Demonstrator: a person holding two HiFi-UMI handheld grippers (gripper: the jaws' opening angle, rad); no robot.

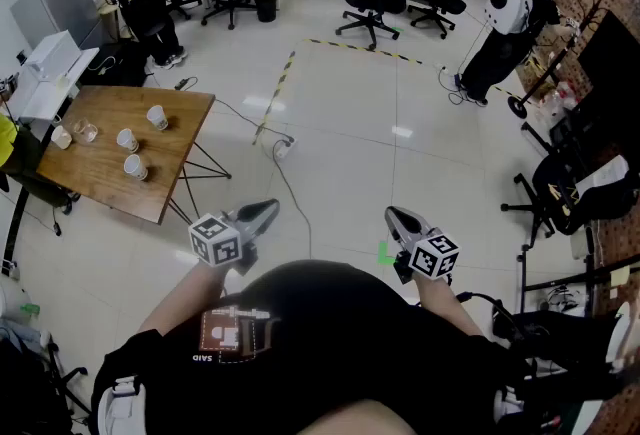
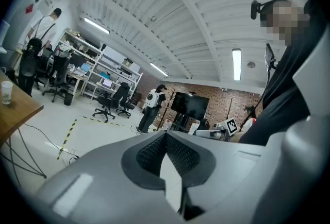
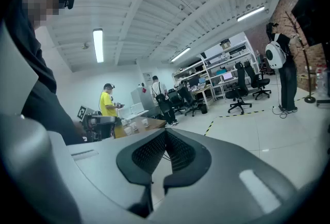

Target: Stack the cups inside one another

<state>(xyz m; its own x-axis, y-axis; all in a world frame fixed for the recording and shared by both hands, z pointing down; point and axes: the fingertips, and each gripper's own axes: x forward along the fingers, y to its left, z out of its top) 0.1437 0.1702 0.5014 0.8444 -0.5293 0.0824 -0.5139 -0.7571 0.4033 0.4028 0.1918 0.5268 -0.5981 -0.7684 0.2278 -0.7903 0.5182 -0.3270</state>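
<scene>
Closed left claw (image 1: 266,210) and right claw (image 1: 393,214) sit well apart from cups (image 1: 127,140).

Right gripper (image 3: 165,136) jaws together, empty, cups (image 3: 134,125) on wooden table (image 3: 157,124) beyond, yellow-shirted person (image 3: 108,105)

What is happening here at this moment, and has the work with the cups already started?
A person stands on the open floor with the left gripper and the right gripper held in front of the body. Both are shut and hold nothing. The cups stand apart from one another on the wooden table off to the person's left, none inside another. Neither gripper is near them, so stacking has not begun.
</scene>
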